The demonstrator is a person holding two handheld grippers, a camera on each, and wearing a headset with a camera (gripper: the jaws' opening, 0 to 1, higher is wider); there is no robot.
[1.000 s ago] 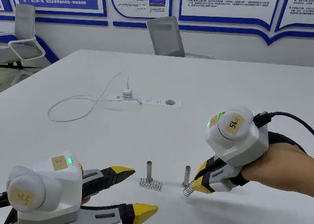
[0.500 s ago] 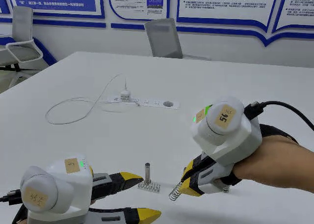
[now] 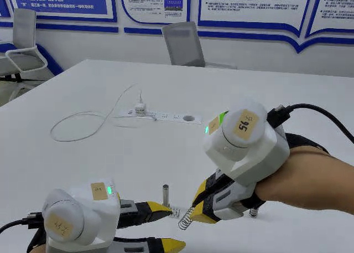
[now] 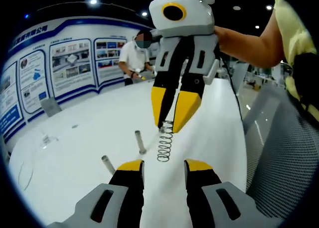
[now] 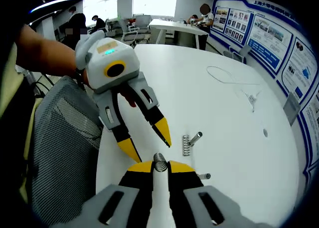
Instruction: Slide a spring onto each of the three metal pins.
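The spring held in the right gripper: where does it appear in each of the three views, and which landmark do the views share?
Head view: the spring is low centre, sticking out left from the right gripper's fingers.
Left gripper view: centre, hanging below the other gripper's yellow fingers.
Right gripper view: bottom centre, pinched between its own fingers.
Shared landmark: the open left gripper, facing the spring.

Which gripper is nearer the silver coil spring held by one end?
Right. The right gripper is shut on one end of the silver coil spring; the left gripper sits apart, open jaws facing its free end.
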